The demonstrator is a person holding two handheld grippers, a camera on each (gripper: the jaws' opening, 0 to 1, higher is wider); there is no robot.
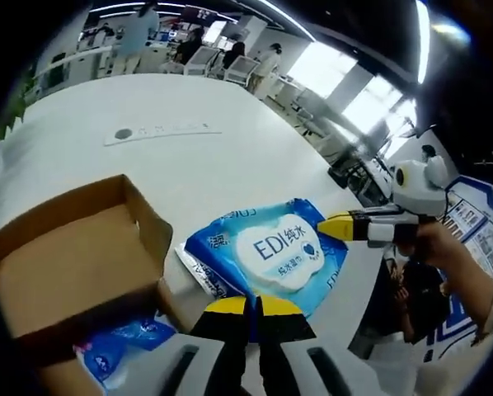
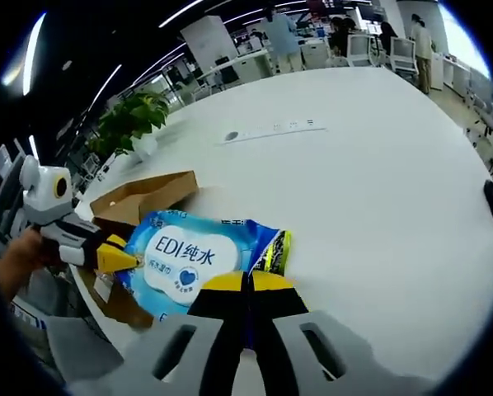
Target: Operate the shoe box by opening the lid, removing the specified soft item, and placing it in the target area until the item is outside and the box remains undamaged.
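1. Two hand-held grippers are pinching one blue wipes pack [image 1: 267, 252] at opposite ends: left hand-held gripper [image 1: 252, 307], right hand-held gripper [image 2: 248, 285], jaws clamped on it.
2. Pack is hovering beside the open cardboard shoe box [image 1: 69, 260], near the white table [image 2: 370, 173] edge.

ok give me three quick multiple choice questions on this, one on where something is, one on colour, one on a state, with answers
1. Where is the wipes pack?
A. inside the box
B. held above the white table beside the box
C. on a chair

2. What colour are the tips of the gripper fingers?
A. yellow
B. red
C. green

3. What state is the cardboard box in?
A. taped shut
B. crushed flat
C. open

Answers: 1 B, both the left gripper and the right gripper pinch its edges outside the box. 2 A, yellow shows on each tip. 3 C, its inside is visible.
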